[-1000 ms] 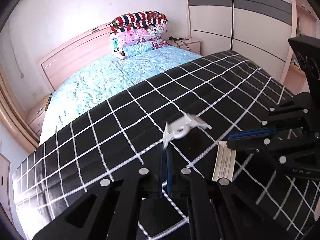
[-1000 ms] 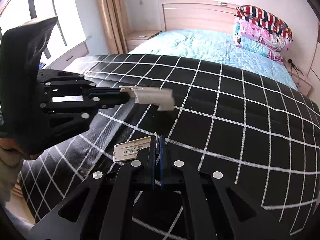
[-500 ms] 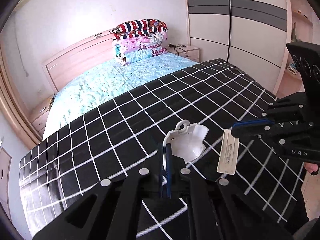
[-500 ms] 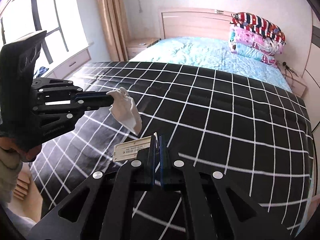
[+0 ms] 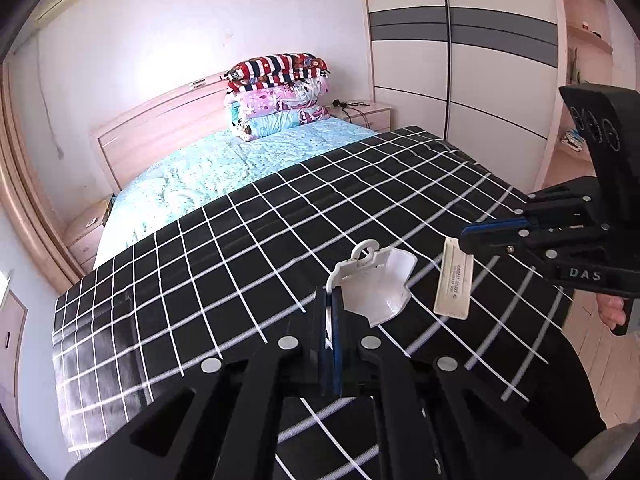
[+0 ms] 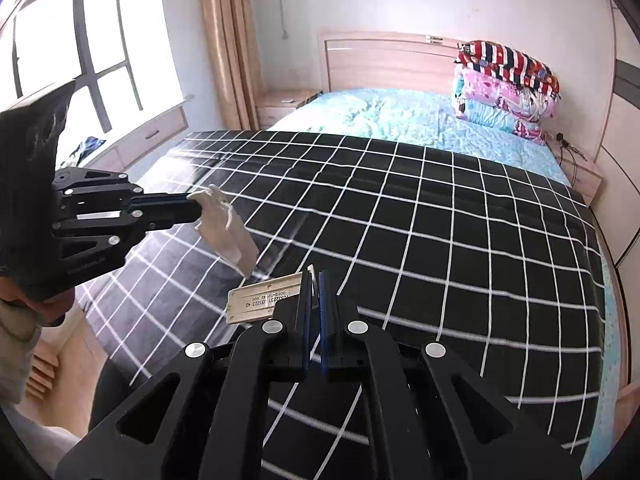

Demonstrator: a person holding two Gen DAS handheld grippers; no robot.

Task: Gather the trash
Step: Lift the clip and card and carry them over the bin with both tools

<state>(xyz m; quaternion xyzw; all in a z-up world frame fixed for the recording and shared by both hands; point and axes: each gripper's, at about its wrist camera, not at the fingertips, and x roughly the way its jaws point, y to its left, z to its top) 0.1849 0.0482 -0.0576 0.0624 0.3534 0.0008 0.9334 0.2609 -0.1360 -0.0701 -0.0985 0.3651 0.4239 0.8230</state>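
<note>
Left wrist: one plastic blister, one tag

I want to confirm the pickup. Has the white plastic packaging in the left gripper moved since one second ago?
Yes. The white plastic packaging, pinched by the left gripper, has drawn back from the folded quilts towards the checked blanket's near edge.

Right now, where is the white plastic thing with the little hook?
The white plastic piece is pinched in the left claw, above the black checked blanket, beside the right claw's beige tag.

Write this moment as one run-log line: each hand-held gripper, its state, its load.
left hand-held gripper: shut on white plastic packaging | right hand-held gripper: shut on beige printed strip | both above checked bedspread
</note>
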